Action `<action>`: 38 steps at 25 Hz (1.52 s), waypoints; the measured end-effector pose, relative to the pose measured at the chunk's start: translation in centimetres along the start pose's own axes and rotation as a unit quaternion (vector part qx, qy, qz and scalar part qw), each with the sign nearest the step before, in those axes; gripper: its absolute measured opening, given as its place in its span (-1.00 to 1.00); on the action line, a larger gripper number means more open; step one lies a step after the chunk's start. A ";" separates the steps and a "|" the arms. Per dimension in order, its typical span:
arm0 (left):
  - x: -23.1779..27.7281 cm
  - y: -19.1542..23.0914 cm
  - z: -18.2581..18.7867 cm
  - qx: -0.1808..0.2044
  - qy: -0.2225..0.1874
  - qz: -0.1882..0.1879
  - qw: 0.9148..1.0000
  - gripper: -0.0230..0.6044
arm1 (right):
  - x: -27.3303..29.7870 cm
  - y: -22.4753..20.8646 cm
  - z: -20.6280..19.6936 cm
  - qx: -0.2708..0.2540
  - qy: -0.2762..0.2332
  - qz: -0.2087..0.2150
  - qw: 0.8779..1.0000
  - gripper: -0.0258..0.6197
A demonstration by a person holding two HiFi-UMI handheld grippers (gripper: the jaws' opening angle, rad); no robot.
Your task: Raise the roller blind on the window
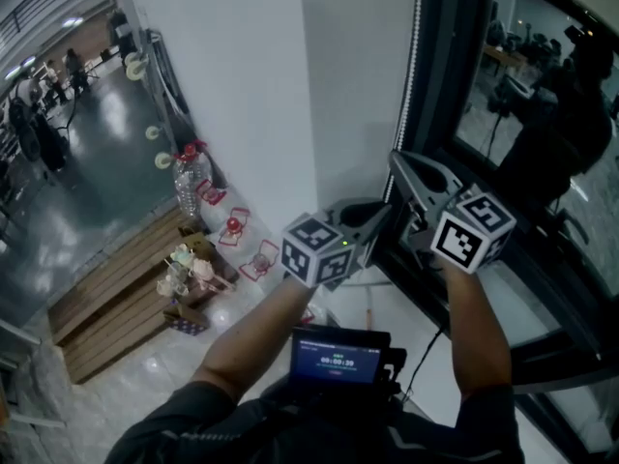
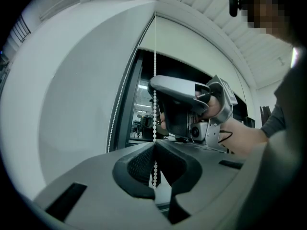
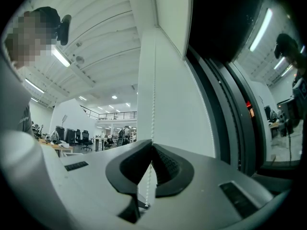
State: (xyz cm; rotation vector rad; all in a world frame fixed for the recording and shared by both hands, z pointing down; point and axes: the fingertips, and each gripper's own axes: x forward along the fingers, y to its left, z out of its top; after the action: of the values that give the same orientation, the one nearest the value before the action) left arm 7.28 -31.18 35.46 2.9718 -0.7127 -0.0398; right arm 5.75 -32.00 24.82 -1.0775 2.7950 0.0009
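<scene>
A white bead chain (image 1: 415, 56) hangs down the dark window frame beside the white wall. My right gripper (image 1: 397, 160) is shut on the chain, with the beads (image 3: 153, 95) running straight down into its closed jaws (image 3: 152, 146). Just below it, my left gripper (image 1: 380, 222) is also shut on a strand of the bead chain (image 2: 154, 80), which drops between its closed jaws (image 2: 154, 145). The left gripper view shows the right gripper (image 2: 189, 107) close behind the chain. The pale roller blind (image 2: 192, 47) covers the top of the window; its lower edge (image 3: 170, 18) sits above the dark glass.
The dark window glass (image 1: 542, 114) reflects the person. A white sill (image 1: 416, 317) lies under the hands. On the floor at left stand a water bottle (image 1: 189, 187), small red items (image 1: 234, 226) and wooden pallets (image 1: 116, 298). A small screen (image 1: 338, 356) sits at the chest.
</scene>
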 end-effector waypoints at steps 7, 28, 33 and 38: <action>-1.8 0.6 1.3 -0.003 0.002 0.019 1.000 -0.78 | -0.1 -0.2 -0.2 0.004 -0.006 -0.003 1.000 -0.92; 0.5 0.4 18.6 0.076 -0.095 -0.002 0.993 -0.71 | -0.1 0.1 -0.4 0.001 -0.003 0.011 1.000 -0.92; 1.0 0.1 18.2 0.081 -0.099 -0.005 0.992 -0.77 | -0.3 -0.2 -0.4 0.002 -0.006 0.010 1.000 -0.92; 1.2 -0.3 17.8 0.081 -0.095 -0.015 0.992 -0.89 | -0.3 -0.1 -0.4 0.006 -0.009 0.010 1.000 -0.92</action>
State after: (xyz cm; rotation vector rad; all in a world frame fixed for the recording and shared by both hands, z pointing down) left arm 7.67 -32.81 17.67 3.1643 -0.7240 -0.2841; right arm 5.99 -31.90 25.24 -1.0426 2.7869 -0.0036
